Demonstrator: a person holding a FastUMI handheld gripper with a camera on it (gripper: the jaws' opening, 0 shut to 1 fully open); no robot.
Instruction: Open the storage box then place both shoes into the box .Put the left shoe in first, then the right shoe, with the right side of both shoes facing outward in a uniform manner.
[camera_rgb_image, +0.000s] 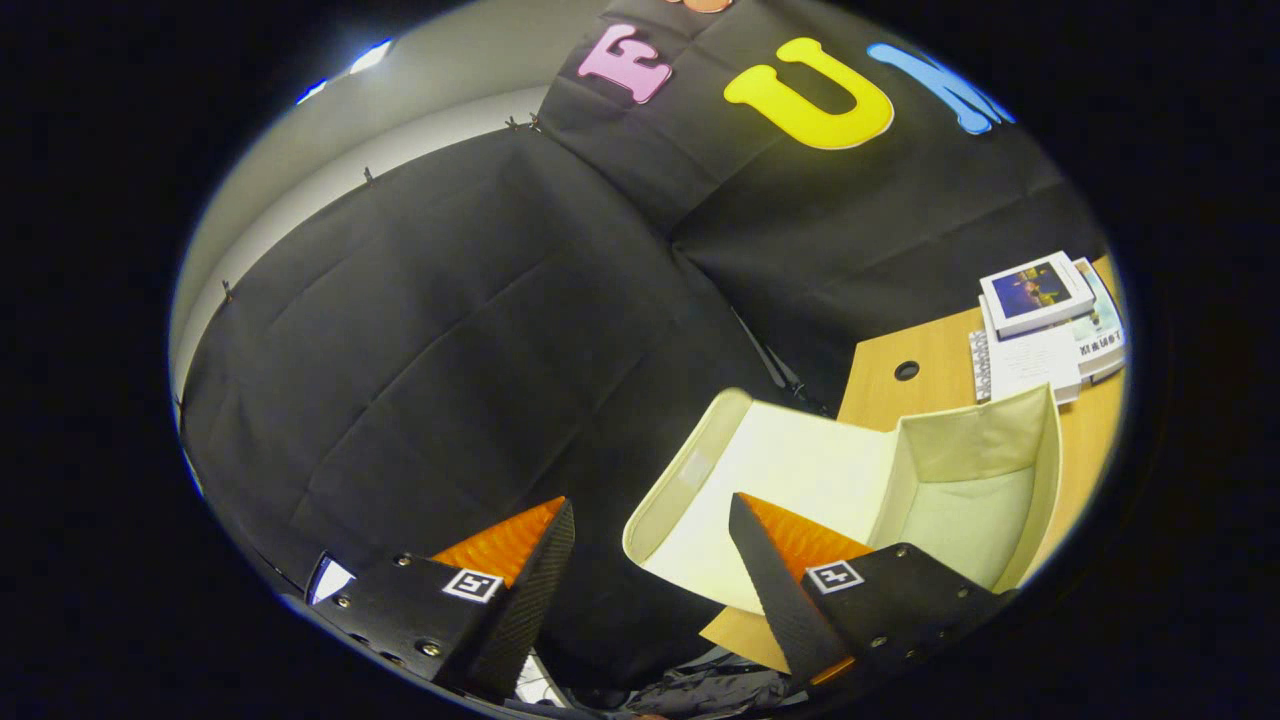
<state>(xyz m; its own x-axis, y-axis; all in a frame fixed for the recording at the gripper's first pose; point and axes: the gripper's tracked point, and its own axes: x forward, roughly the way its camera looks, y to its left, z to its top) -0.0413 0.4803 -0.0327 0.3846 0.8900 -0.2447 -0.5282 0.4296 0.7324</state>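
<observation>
Jaws spread wide and empty, gripper (650, 515) tilted, open cream storage box (960, 480) just beyond the right finger.

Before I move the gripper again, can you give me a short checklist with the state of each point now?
1. Storage box open: ok, its flap lies folded out, the inside shows.
2. Box inside free: ok for the visible part, no shoe in it.
3. Gripper free: ok, fingers apart, nothing between them.
4. Left shoe located: cannot tell.
5. Box sits on the table: ok, though the flap reaches past the table edge.
6. Books away from the box: ok, they lie beyond it.
</observation>
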